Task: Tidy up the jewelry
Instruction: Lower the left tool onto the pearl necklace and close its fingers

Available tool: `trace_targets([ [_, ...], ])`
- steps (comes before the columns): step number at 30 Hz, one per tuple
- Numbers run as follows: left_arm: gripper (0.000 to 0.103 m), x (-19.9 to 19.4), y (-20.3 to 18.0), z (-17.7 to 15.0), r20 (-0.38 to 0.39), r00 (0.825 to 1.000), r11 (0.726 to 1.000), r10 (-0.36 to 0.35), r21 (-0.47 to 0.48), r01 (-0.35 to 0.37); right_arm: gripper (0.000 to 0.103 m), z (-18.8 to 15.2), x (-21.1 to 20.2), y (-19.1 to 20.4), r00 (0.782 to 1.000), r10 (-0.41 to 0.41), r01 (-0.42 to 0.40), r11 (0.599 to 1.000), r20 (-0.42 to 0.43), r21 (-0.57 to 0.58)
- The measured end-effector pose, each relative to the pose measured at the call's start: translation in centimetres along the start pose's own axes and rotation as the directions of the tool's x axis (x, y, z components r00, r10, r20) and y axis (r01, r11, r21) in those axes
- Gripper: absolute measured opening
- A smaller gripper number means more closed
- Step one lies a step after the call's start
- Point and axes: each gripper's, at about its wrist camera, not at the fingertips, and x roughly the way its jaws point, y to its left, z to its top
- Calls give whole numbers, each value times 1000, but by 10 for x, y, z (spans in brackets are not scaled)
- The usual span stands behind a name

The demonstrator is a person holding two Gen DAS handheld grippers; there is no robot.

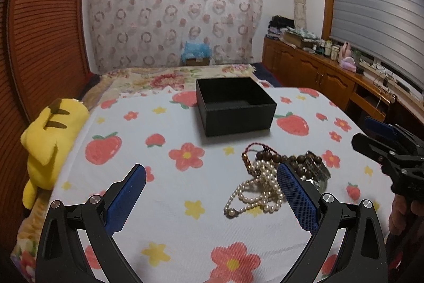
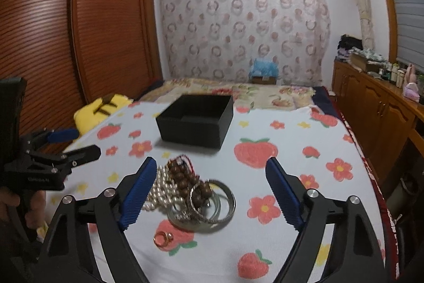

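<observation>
Bedroom setup, with a strawberry-print sheet (image 1: 164, 203) as the work surface and a black box (image 1: 235, 108) sitting on it with the lid off. Jewelry is all dumped in one tangle in front of the box: pearl strand (image 1: 254, 192), wooden beads (image 2: 182, 177), some silver bangles (image 2: 212, 203), and a small gold ring (image 2: 163, 238) just on the near side of the heap. Pearls and beads are floppy and will drag each other along, so I'd pinch a bunched part. Bangles are stiff and slippery; grab across the rim. Box looks empty, though I can't see its whole floor. Left gripper (image 1: 212, 192) is spread wide with nothing in it, nearer than the box and beside the pearls. Right gripper (image 2: 209, 190) is also spread, straddling the heap without pinching anything.
</observation>
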Motion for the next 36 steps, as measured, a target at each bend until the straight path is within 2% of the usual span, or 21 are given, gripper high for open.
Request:
trace_targets([
  [5, 95, 10, 1, -9, -28, 999, 1000, -18, 12, 18, 84, -12, 25, -8, 995, 41, -42, 999, -93, -9],
  [10, 95, 21, 0, -16, -64, 997, 999, -47, 14, 48, 84, -23, 45, -15, 980, 93, -94, 996, -174, 5],
  [13, 95, 29, -2, -20, -94, 993, 997, -70, 16, 72, 83, -26, 57, -19, 966, 135, -132, 991, -221, 28],
  [15, 95, 34, -4, -23, -119, 989, 996, -86, 19, 89, 74, -29, 68, -22, 954, 152, -144, 988, -260, 51],
  [21, 95, 42, -7, -27, -150, 978, 989, -144, 8, 147, 73, -36, 85, -29, 919, 224, -197, 974, -324, 115],
  [23, 89, 43, -8, -27, -152, 976, 987, -157, 9, 160, 70, -36, 87, -30, 913, 242, -211, 969, -328, 127],
  [24, 85, 43, -9, -27, -159, 973, 985, -166, 11, 170, 64, -36, 86, -31, 911, 250, -218, 967, -326, 133],
  [25, 82, 44, -10, -27, -162, 971, 984, -173, 11, 177, 63, -36, 86, -31, 908, 259, -226, 965, -329, 137],
  [28, 72, 46, -13, -25, -170, 967, 981, -190, 9, 195, 63, -35, 80, -27, 916, 239, -217, 971, -322, 103],
  [36, 54, 52, -21, -20, -194, 950, 968, -247, 0, 252, 63, -21, 57, -26, 949, 187, -184, 982, -255, 35],
])
